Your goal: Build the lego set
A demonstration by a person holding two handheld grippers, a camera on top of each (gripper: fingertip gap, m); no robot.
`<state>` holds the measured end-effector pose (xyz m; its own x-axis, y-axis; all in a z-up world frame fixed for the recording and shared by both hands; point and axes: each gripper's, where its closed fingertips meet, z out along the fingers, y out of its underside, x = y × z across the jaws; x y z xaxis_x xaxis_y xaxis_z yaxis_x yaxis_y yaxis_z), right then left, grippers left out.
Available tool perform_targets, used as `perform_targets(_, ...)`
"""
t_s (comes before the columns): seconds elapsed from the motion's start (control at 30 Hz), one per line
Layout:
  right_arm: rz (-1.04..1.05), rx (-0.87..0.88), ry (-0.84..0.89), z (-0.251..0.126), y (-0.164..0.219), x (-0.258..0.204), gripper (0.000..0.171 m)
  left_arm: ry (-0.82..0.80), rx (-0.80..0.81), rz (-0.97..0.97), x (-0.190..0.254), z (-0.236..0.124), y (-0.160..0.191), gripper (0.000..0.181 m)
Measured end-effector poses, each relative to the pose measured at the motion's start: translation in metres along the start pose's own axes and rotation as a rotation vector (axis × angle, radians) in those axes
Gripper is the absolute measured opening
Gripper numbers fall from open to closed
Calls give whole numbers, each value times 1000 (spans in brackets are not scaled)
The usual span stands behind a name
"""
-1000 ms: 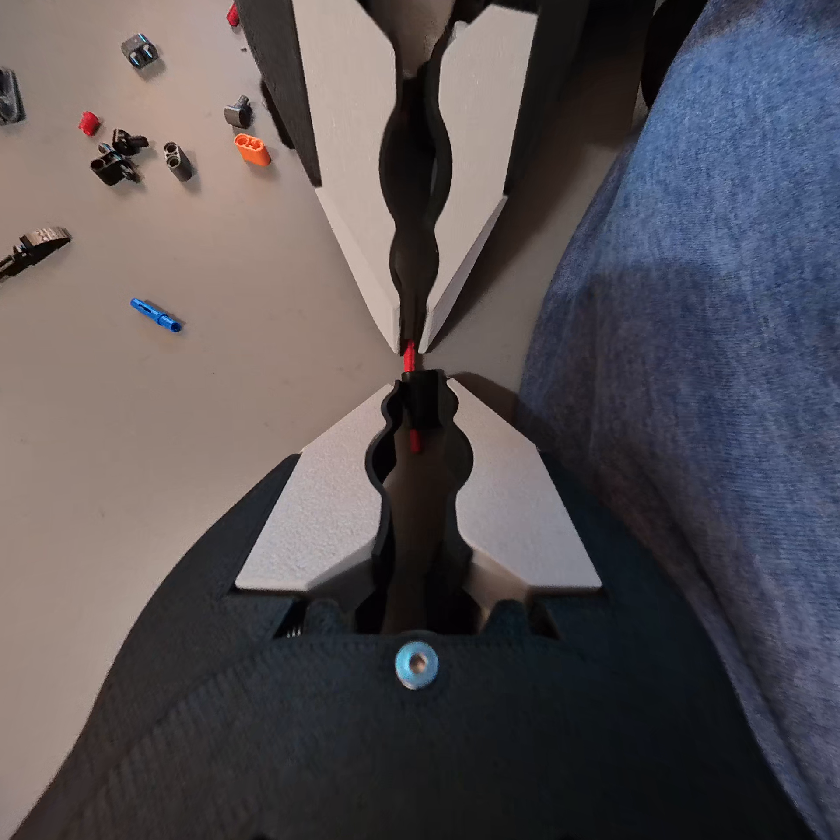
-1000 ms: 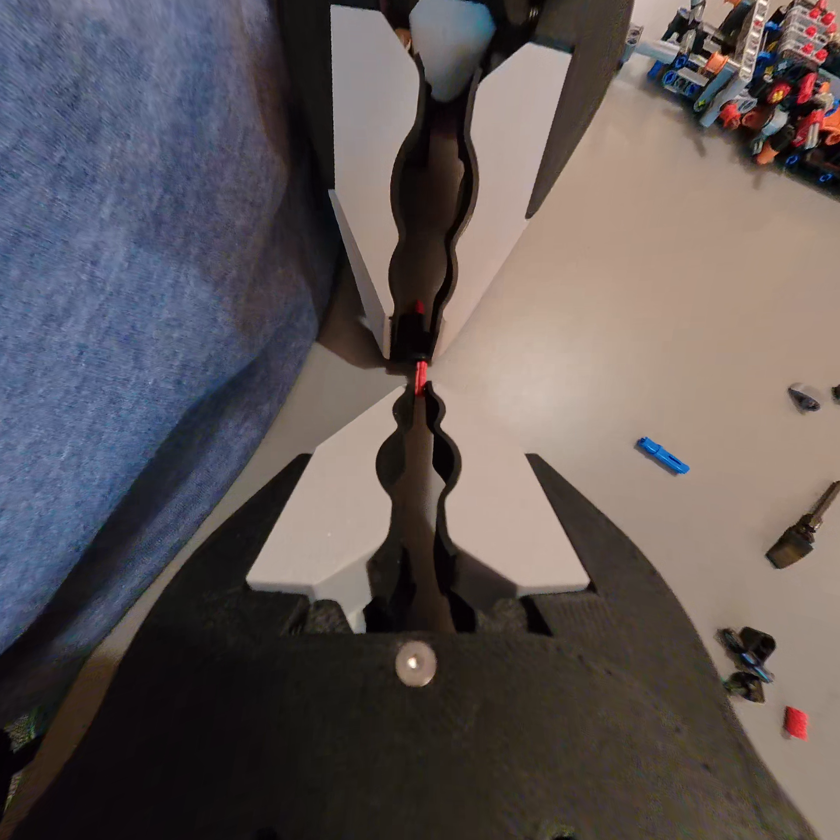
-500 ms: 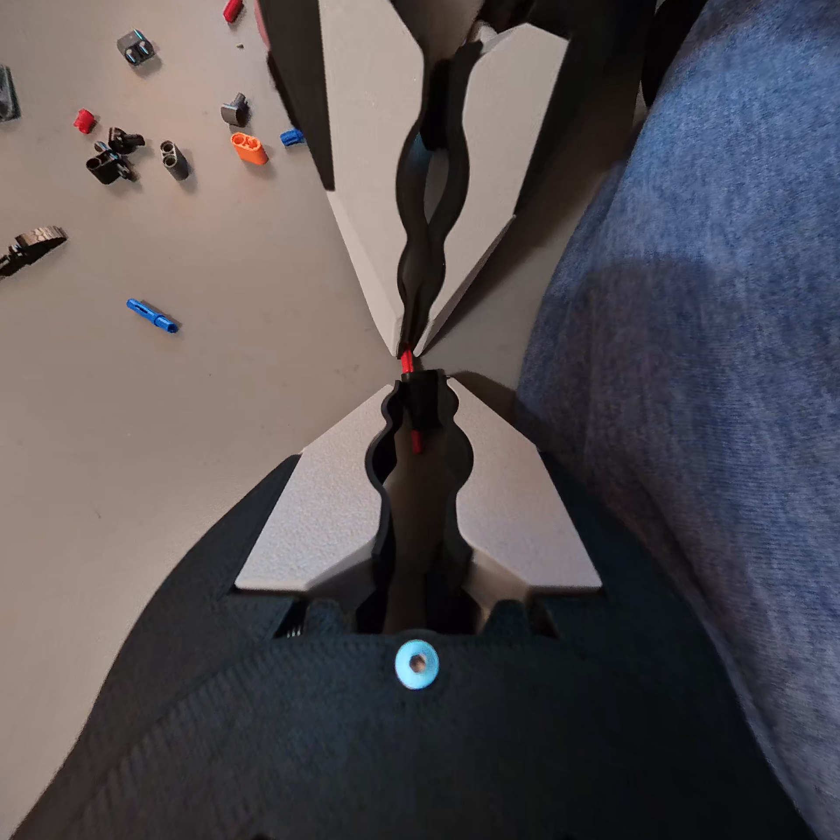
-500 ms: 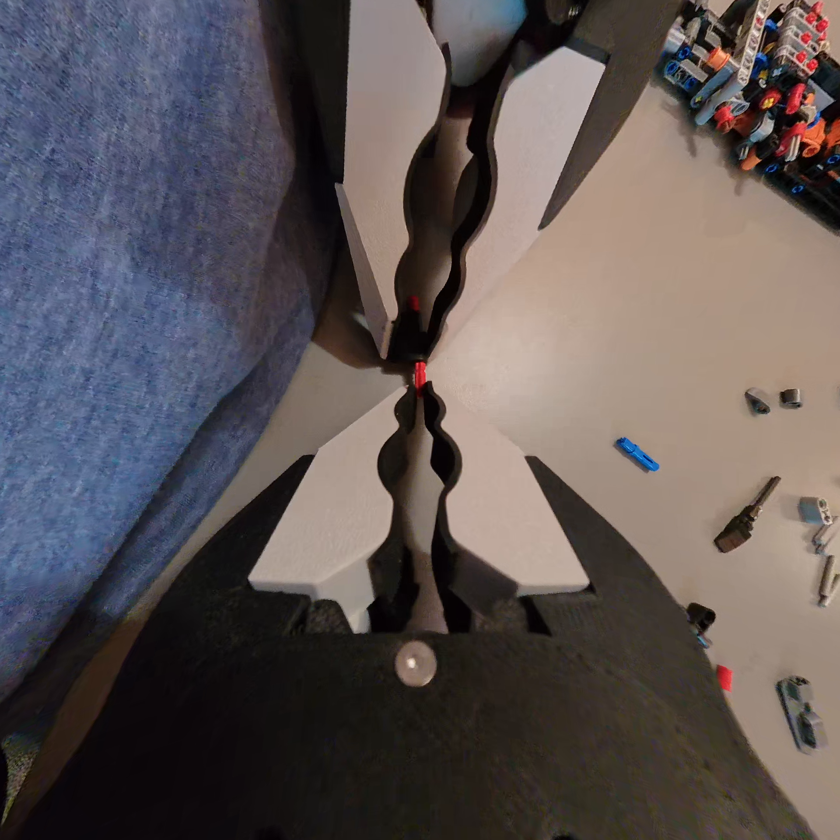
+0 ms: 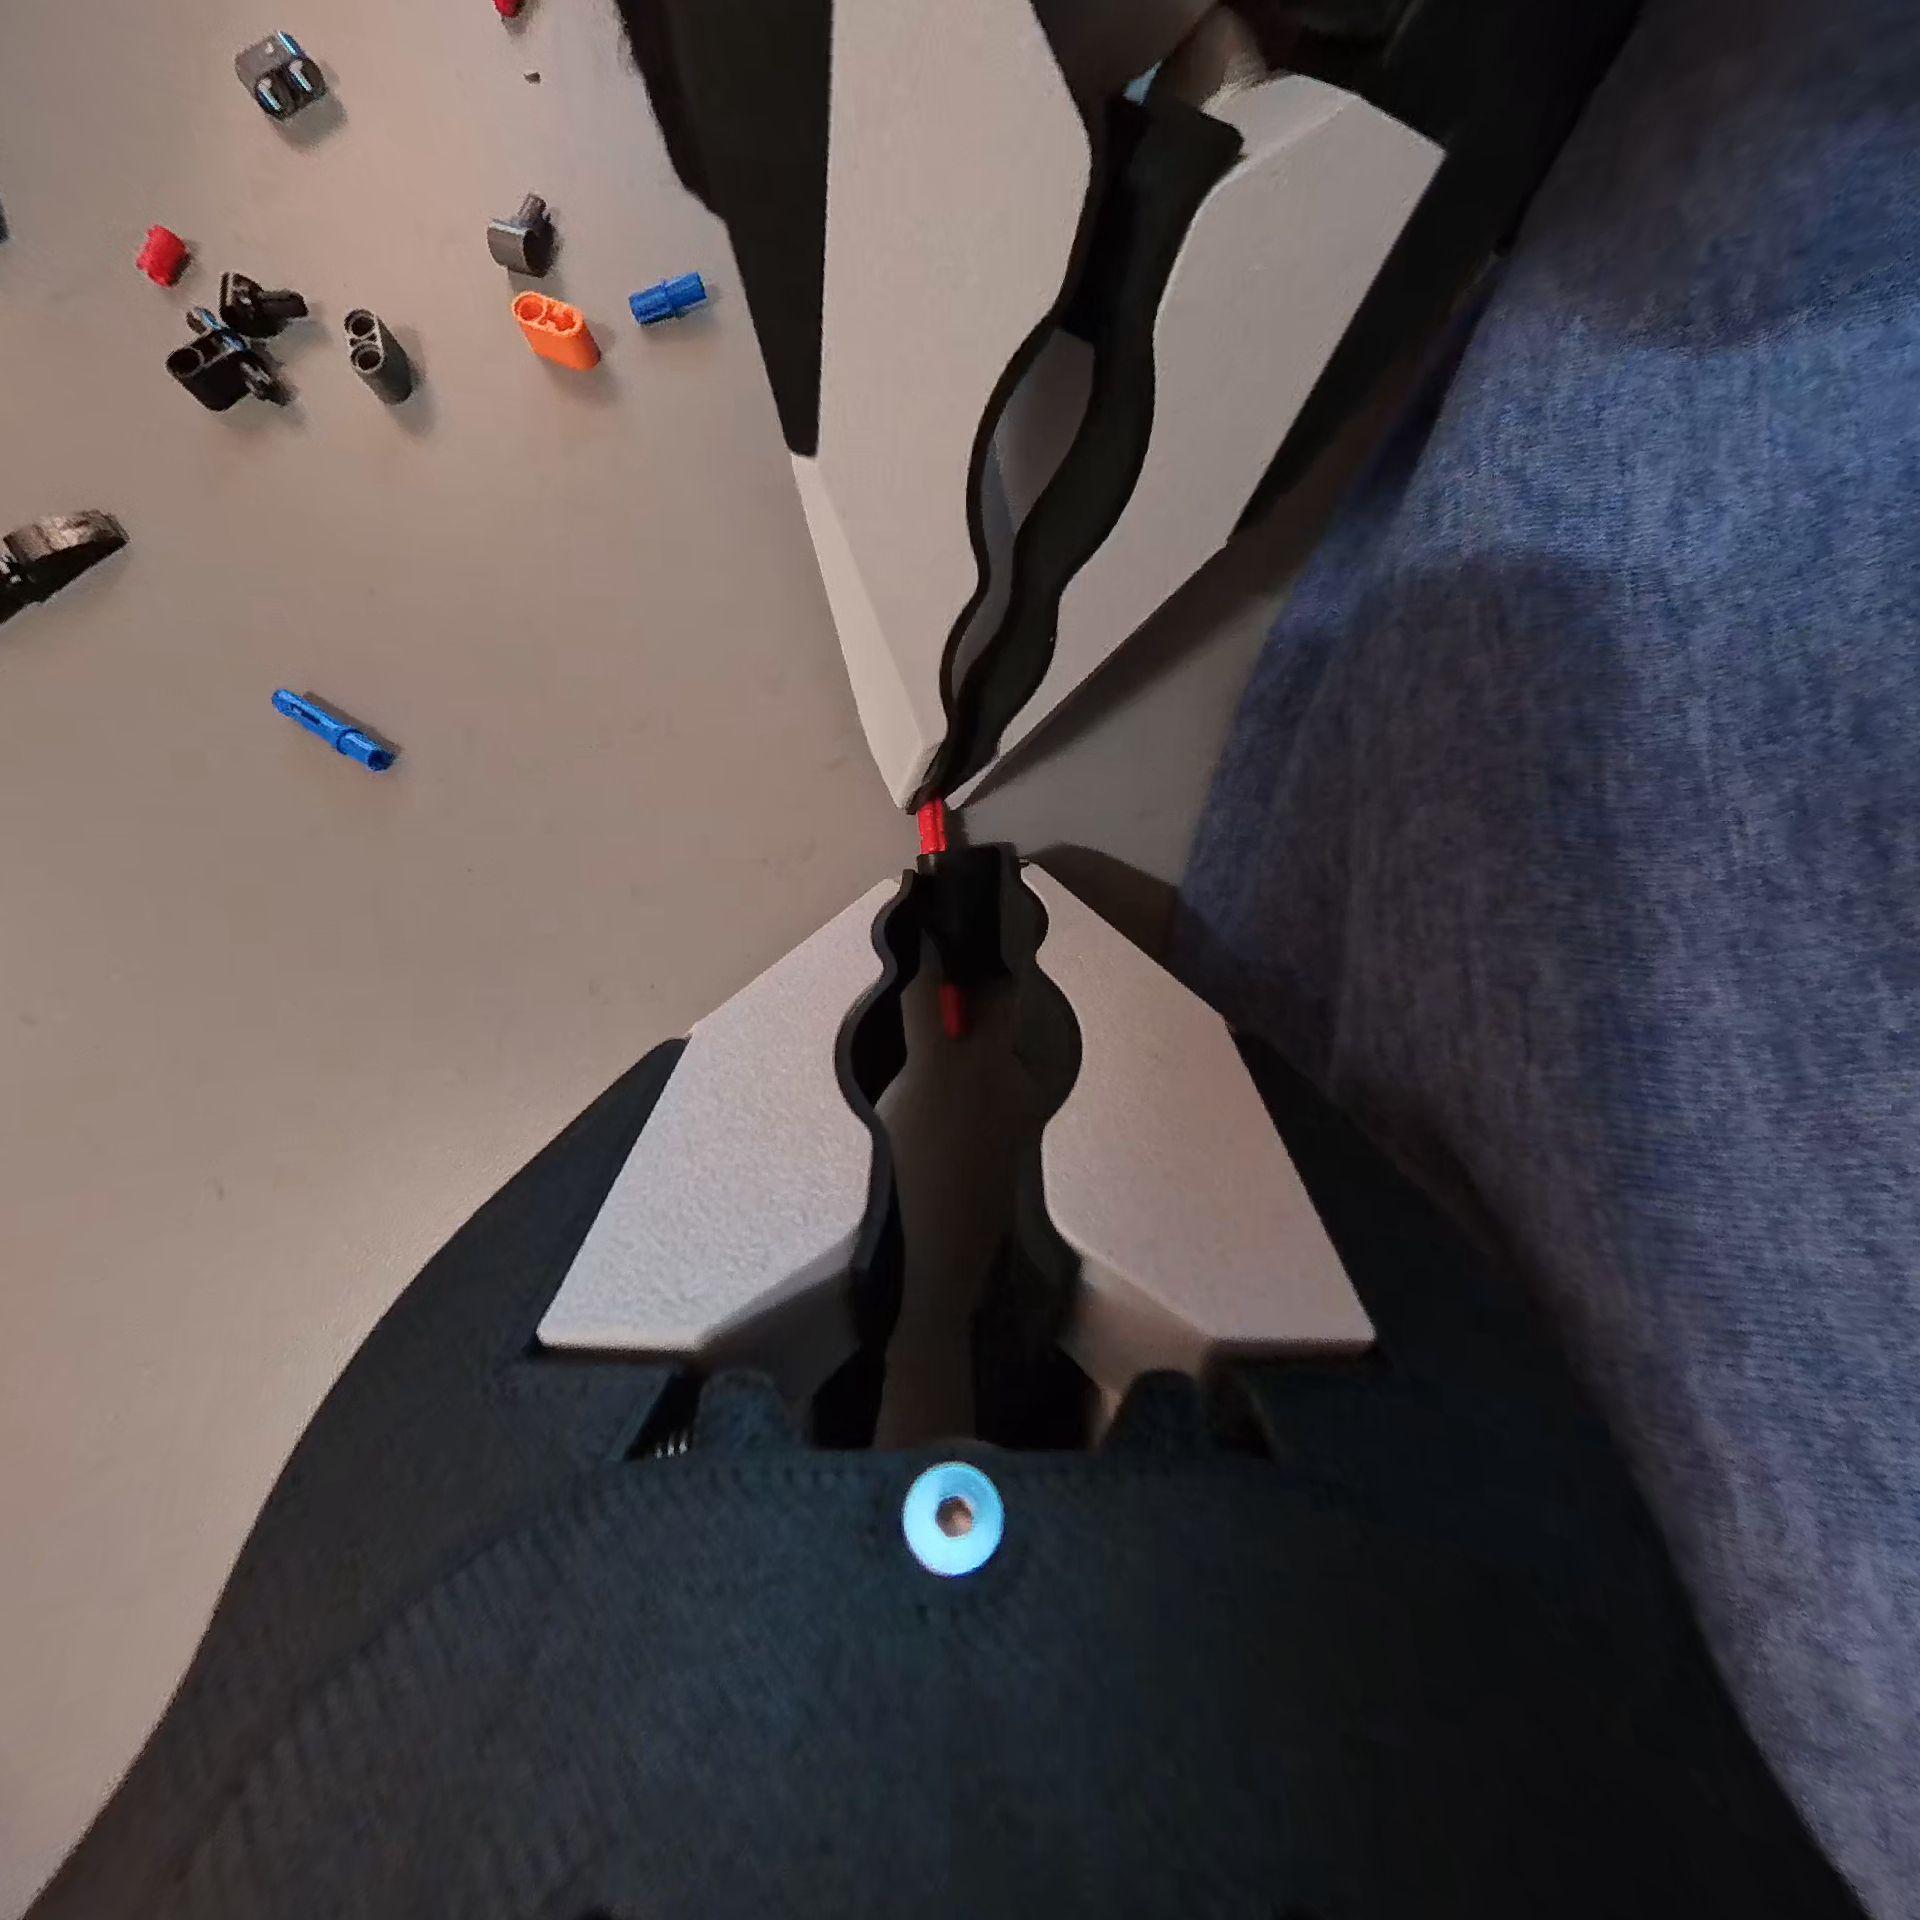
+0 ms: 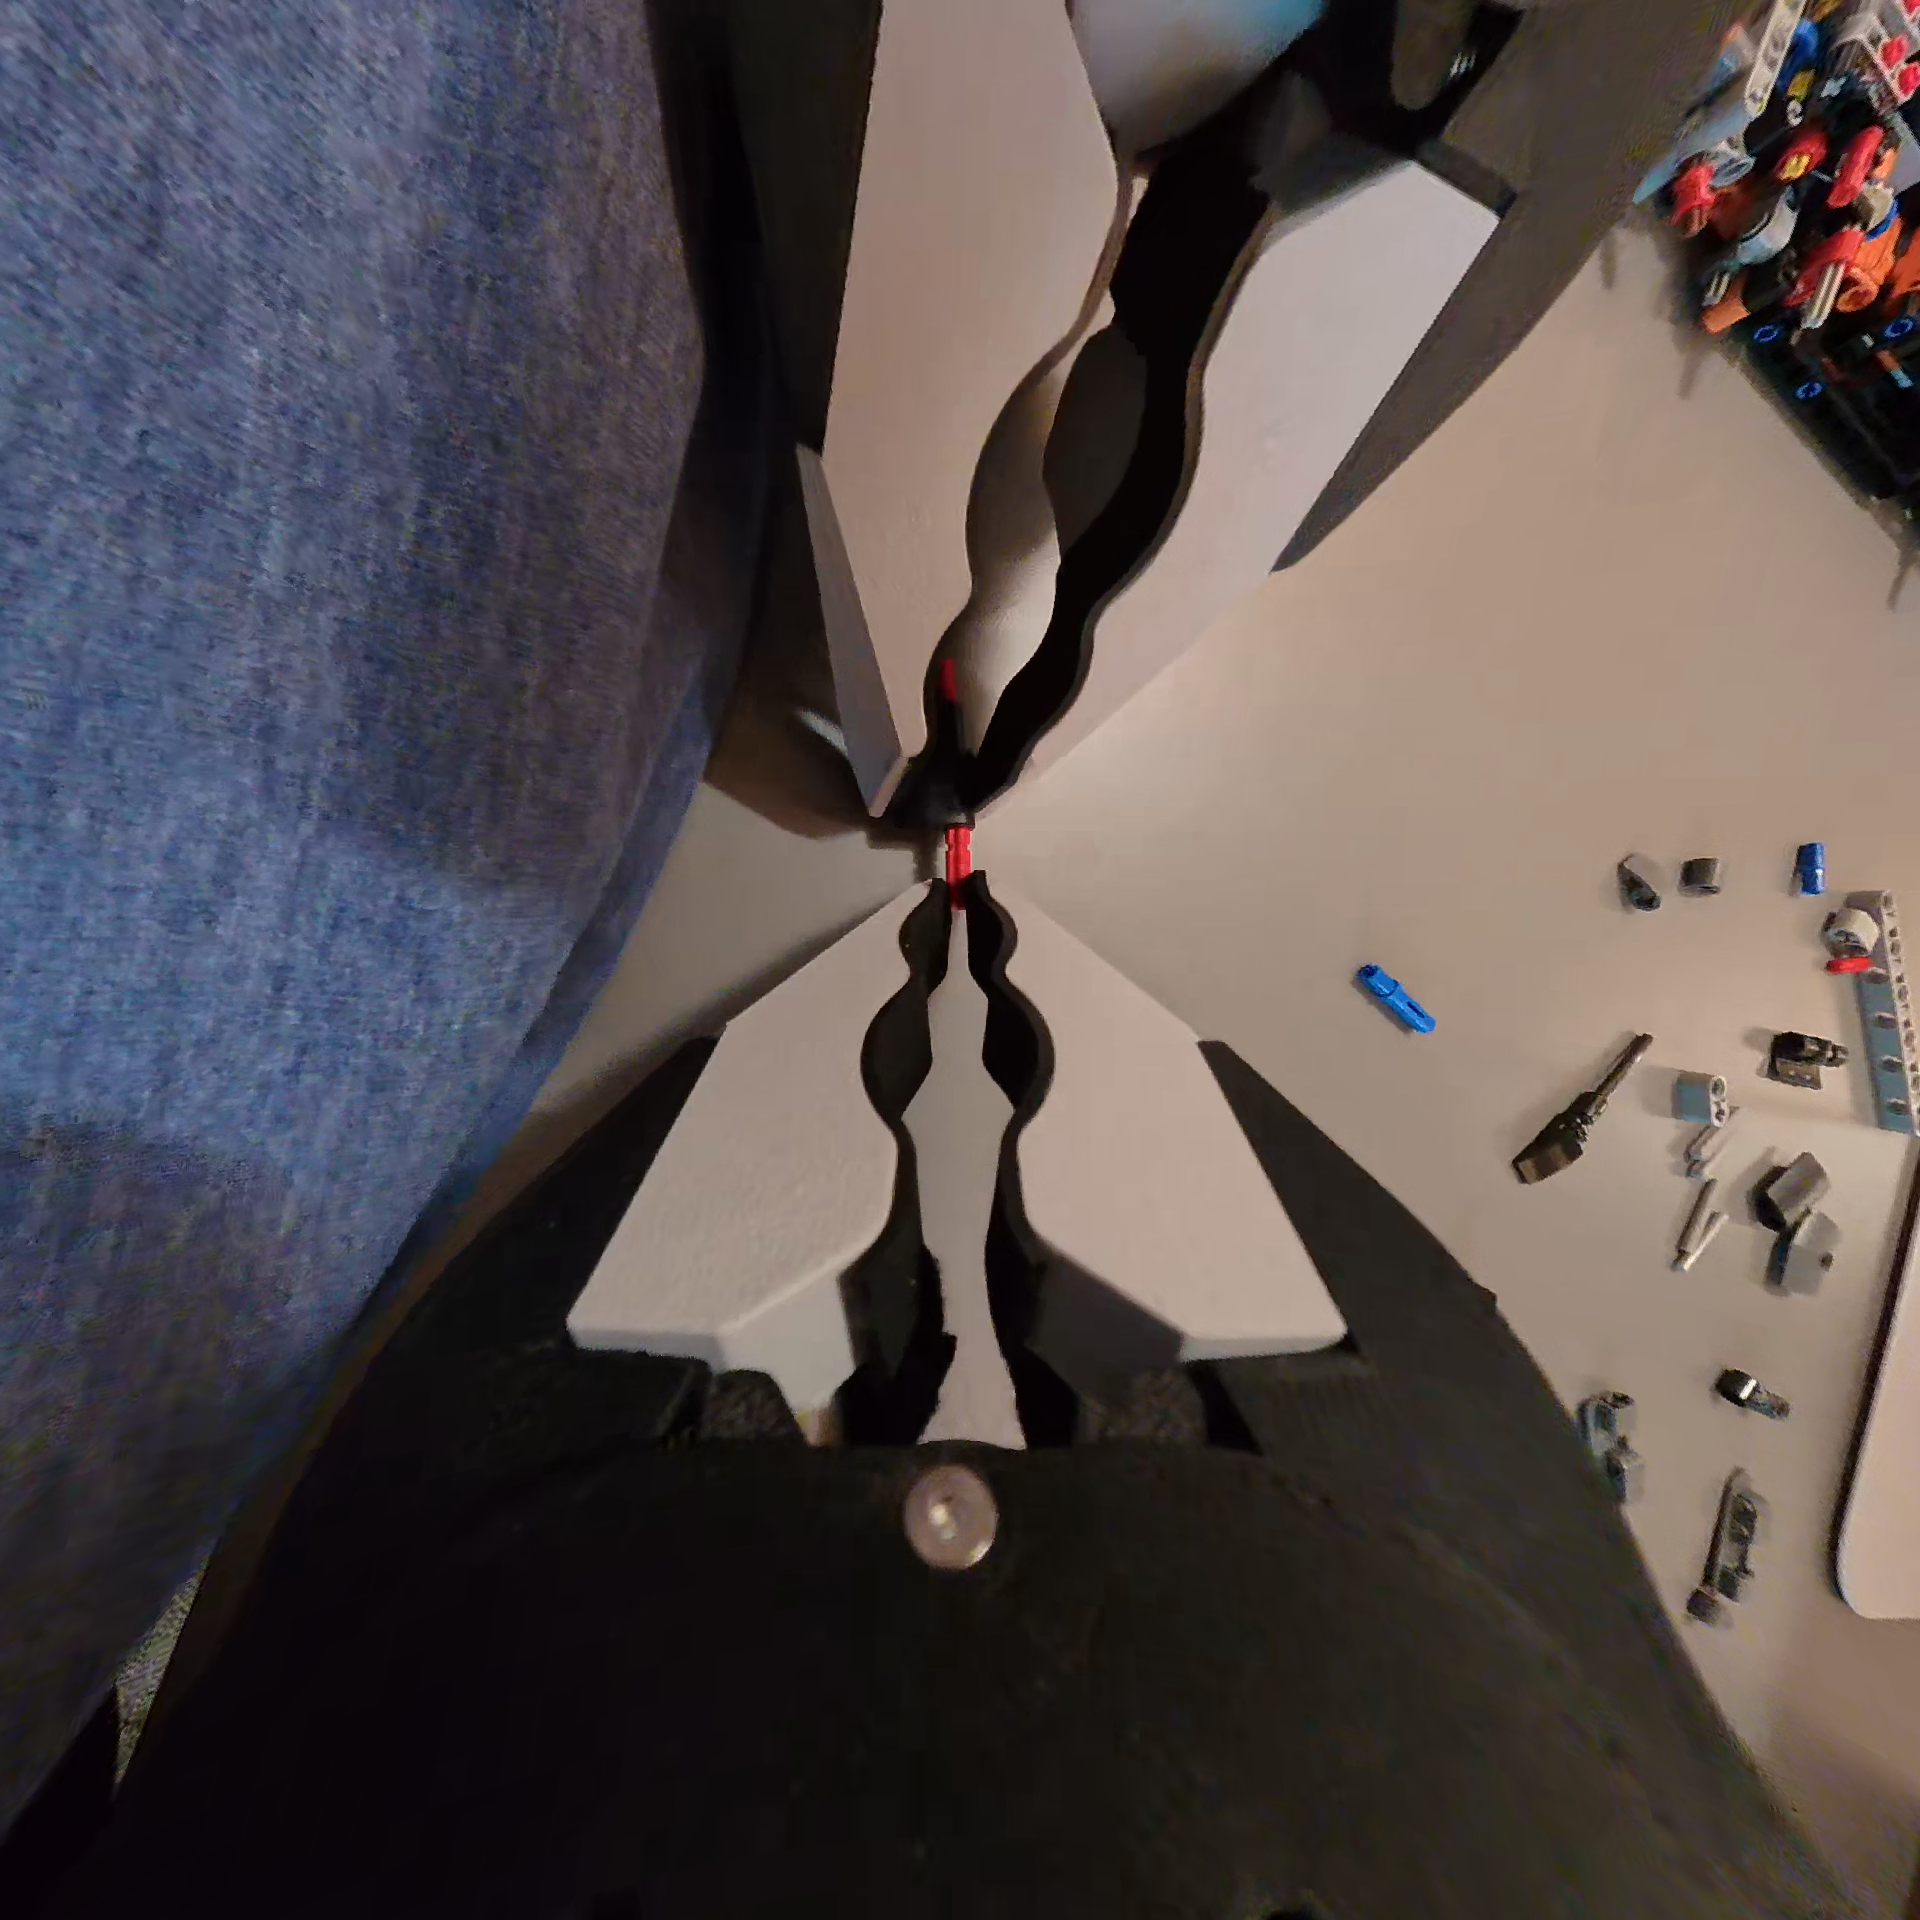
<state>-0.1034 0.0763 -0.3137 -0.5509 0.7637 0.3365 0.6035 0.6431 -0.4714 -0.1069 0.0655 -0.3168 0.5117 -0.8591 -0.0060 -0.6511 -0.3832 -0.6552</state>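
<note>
My left gripper (image 5: 961, 883) is shut on a small black connector (image 5: 966, 899) with a red axle (image 5: 931, 826) running through it. The axle's other end pokes out between my fingers. My right gripper (image 6: 958, 899) meets it tip to tip and is shut on the free end of the red axle (image 6: 957, 847). In the right wrist view the black connector (image 6: 932, 795) sits in the left gripper's tips at the top. Both are held above the beige table (image 5: 468, 935), close to a person's blue-clothed leg (image 5: 1610, 831).
Loose parts lie on the table: a blue pin (image 5: 332, 729), an orange piece (image 5: 556, 329), a short blue pin (image 5: 667, 299), black connectors (image 5: 223, 358). A part-built model (image 6: 1818, 177) stands far right, with a grey beam (image 6: 1886, 1013) and a white tray edge (image 6: 1881, 1455).
The right gripper has swung, so its body now leans to the right in the left wrist view. More loose parts show in the right wrist view. Both grips are unchanged.
</note>
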Motion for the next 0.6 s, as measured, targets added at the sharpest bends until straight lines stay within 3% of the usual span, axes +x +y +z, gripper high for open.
perform_targets(0.03, -3, -7, 2, -1, 0, 0, 0, 4, -1, -3, 0, 0, 0, 14)
perform_targets(0.6, -3, -54, 22, -2, -1, -2, 0, -4, 13, -5, 1, 1, -1, 14)
